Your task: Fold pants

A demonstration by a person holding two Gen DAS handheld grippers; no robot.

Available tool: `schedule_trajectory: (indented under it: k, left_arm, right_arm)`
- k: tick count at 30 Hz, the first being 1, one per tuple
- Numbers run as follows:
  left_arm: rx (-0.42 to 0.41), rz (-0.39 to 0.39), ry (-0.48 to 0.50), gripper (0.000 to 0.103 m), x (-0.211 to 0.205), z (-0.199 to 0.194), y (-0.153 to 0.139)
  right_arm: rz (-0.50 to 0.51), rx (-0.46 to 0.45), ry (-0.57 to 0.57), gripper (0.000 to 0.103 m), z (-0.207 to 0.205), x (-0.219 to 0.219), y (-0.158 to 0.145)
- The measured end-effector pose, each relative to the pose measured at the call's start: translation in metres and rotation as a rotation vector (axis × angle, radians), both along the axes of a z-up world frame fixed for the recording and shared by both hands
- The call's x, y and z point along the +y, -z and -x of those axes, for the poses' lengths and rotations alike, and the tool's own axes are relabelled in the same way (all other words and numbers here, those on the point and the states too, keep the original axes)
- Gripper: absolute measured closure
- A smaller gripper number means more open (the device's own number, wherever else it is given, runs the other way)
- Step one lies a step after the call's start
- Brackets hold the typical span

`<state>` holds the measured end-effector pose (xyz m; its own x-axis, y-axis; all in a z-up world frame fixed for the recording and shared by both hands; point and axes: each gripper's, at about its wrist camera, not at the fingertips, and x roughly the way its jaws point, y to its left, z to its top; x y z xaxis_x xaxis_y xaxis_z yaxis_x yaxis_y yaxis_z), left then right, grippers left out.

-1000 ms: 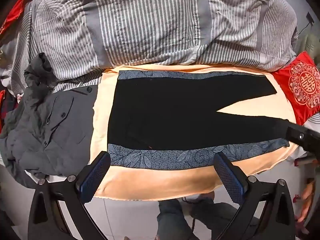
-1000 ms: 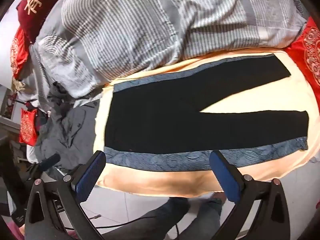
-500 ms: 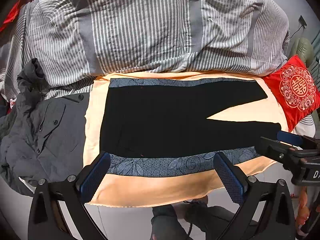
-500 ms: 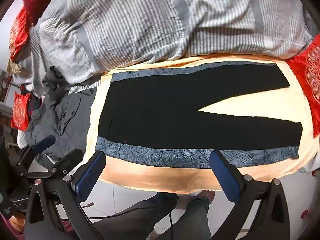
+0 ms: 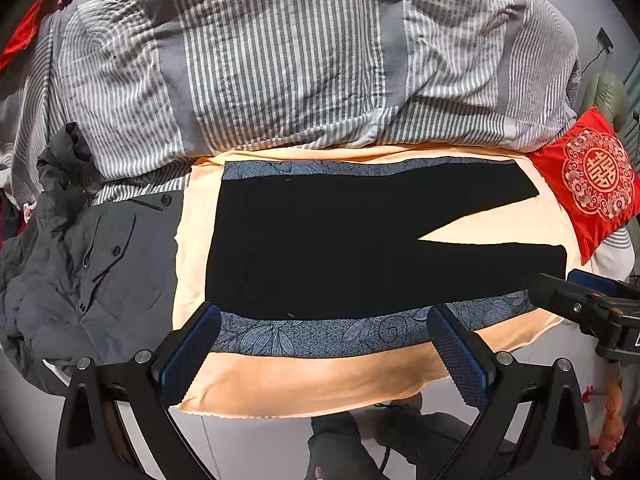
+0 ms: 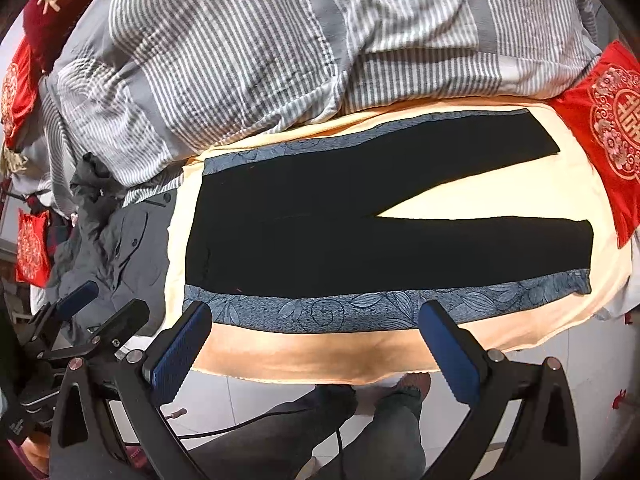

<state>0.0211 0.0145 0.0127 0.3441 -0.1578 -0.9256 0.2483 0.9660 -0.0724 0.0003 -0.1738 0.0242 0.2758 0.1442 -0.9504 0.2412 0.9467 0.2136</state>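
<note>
1. Black pants (image 5: 360,240) lie flat on a peach sheet (image 5: 304,380) on the bed, waistband at 9 o'clock, legs splayed toward 3
2. Left tool (image 5: 324,344) and right tool (image 6: 316,344) both spread wide, empty, hovering at 6 o'clock
3. Risk: thin, limp fabric w/ floral side bands; a pinch may snag the sheet too, or bunch one leg

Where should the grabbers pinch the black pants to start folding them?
Probably along the near edge of the black pants, coming from the bed's front side. They lie flat, waist to the left and legs to the right, so the left gripper suits the near waist corner and the right gripper the near leg's hem. Both hover open, and that edge lies closest.
</note>
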Motion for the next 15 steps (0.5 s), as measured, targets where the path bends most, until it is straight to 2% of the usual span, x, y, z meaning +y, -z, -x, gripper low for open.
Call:
schedule_trajectory:
  k: [15]
  left_arm:
    - [0.004, -0.014, -0.018, 0.000, 0.0032, 0.0011, 0.0023]
  right_arm:
    - [0.027, 0.010, 0.020, 0.000, 0.0080, -0.0005, -0.0018]
